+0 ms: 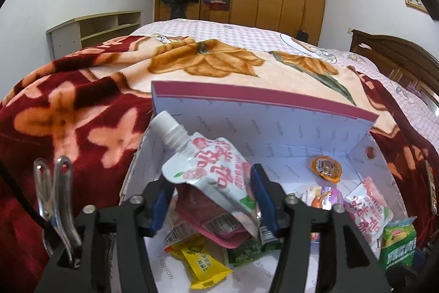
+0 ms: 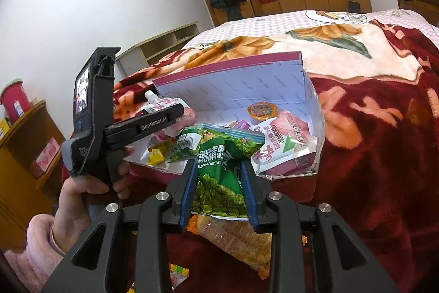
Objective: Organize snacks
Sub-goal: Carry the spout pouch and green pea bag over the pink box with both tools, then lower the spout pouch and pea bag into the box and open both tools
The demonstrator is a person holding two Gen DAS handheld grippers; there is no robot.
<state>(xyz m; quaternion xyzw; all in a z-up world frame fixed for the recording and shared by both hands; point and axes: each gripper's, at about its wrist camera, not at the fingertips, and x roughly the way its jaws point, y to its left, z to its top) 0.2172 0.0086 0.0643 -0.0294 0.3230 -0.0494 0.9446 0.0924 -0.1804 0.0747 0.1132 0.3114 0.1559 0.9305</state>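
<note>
left gripper (image 1: 211, 199) jaws apart around spouted pouch (image 1: 208, 169) (over box (image 1: 263, 111)); right gripper (image 2: 219, 188) clamped on green pea bag (image 2: 219, 177).

We see the bed (image 2: 356, 26) under a red floral blanket (image 2: 370, 128), bearing the open box (image 2: 233, 89) and an orange snack bag (image 2: 241, 243)

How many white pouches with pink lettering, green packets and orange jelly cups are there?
white pouches with pink lettering: 2
green packets: 2
orange jelly cups: 1
Total: 5
</note>
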